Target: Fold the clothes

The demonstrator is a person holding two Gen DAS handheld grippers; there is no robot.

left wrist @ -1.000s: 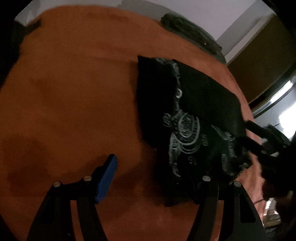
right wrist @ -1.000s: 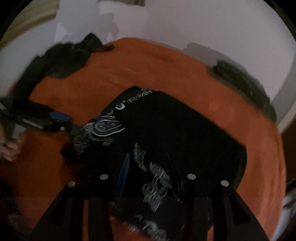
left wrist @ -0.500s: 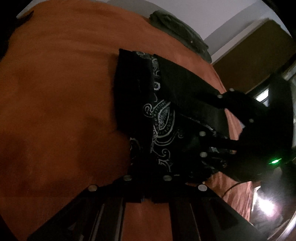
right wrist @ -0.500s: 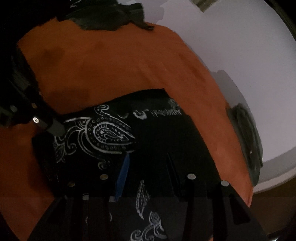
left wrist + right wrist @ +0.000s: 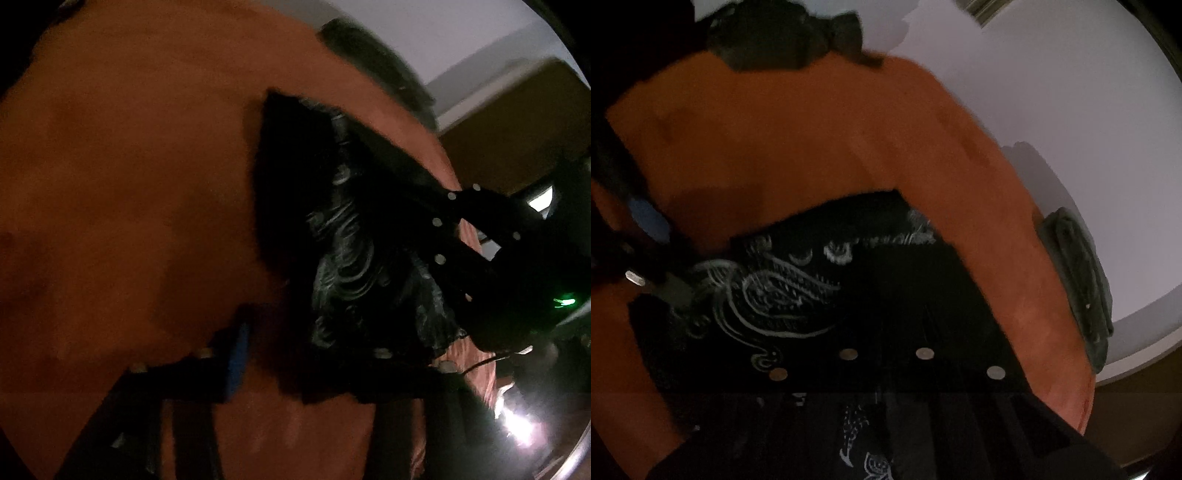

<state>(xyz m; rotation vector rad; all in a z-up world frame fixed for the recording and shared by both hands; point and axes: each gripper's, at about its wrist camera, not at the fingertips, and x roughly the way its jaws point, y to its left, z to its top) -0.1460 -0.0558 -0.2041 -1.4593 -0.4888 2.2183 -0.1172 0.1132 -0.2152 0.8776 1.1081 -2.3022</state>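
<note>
A black garment with a white paisley print [image 5: 343, 258] lies partly folded on the orange bed cover [image 5: 129, 184]. In the left wrist view my left gripper [image 5: 310, 354] is open at the garment's near edge, its blue-padded left finger [image 5: 236, 362] over bare cover. The right gripper [image 5: 480, 251] reaches in from the right onto the cloth. In the right wrist view the garment [image 5: 783, 295] fills the lower middle and my right gripper [image 5: 886, 347] has its fingers close together on the black cloth. The left gripper [image 5: 646, 258] shows at the left edge.
A dark green folded garment [image 5: 1078, 280] lies at the bed's far right edge, also in the left wrist view [image 5: 380, 70]. Another dark pile [image 5: 783, 37] sits at the far edge by the white wall [image 5: 1034, 92]. A bright lamp [image 5: 517, 424] glares at lower right.
My left gripper went from shut at the garment's edge to open, blue pad showing again. My right gripper closed from open onto the black cloth. Both views are blurred by motion.
</note>
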